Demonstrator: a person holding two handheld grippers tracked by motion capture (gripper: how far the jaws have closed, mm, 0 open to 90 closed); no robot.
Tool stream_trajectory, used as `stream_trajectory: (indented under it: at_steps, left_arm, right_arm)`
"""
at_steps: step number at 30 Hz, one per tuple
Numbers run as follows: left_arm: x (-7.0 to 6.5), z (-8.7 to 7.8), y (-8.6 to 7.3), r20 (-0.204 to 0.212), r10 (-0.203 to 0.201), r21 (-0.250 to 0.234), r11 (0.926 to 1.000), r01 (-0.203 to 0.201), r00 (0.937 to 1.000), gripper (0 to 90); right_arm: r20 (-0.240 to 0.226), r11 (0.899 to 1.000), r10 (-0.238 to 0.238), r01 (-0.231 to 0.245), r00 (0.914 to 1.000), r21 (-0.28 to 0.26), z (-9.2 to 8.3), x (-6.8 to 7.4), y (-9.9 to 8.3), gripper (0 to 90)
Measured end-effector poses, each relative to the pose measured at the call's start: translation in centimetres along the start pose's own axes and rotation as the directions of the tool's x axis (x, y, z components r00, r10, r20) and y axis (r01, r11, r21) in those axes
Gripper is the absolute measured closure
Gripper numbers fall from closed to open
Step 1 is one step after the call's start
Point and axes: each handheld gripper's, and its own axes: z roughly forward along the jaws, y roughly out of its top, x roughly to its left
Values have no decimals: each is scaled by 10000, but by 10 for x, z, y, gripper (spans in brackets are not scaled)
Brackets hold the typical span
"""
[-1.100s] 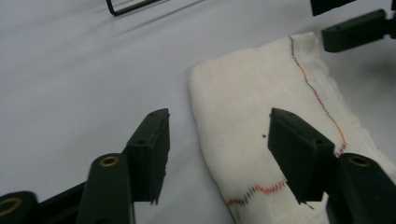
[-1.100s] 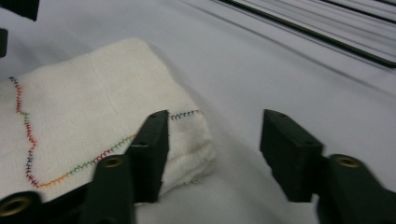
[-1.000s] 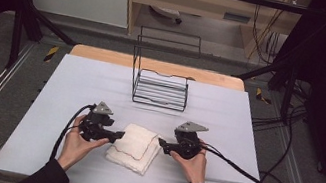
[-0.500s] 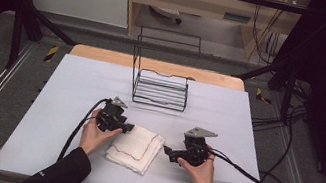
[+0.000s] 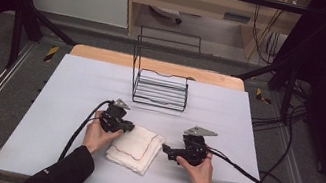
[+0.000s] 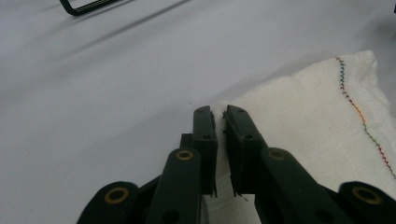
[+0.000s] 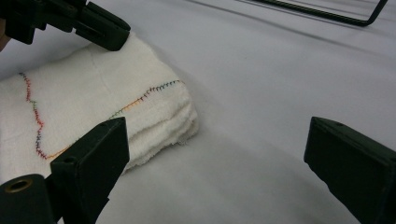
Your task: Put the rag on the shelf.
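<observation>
My left gripper [image 6: 220,116] has its jaws pressed on a pinch of the folded white cloth [image 5: 136,146], at the cloth's ten-o'clock corner in the high view. My right gripper [image 5: 167,149] sits just off the cloth's three-o'clock edge, jaws spread wide, touching nothing. The cloth lies on the grey table [image 5: 75,86], with the wire rack [image 5: 160,89] well apart at twelve o'clock. I judge I'm mid-fold or about to lift; next I'd need the right jaws to close on the near edge.
</observation>
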Motion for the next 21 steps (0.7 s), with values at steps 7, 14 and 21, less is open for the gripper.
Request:
stream_trajectory:
  at_steps: [7,14,21]
  left_arm:
    - [0,-13,-7,-389,-125,-292,9995,114,9992,843]
    - [8,-25,-28,-409,-523,-622,9968,497,9978,841]
    - [8,-20,-31,-544,-371,-779,9964,328,9978,823]
  right_arm:
    - [-87,9999,75,-77,9999,-145,3,2,4,78]
    - [-214,9999,61,-64,9998,-157,17,11,12,84]
    - [-97,9995,301,-301,9995,-80,47,18,23,212]
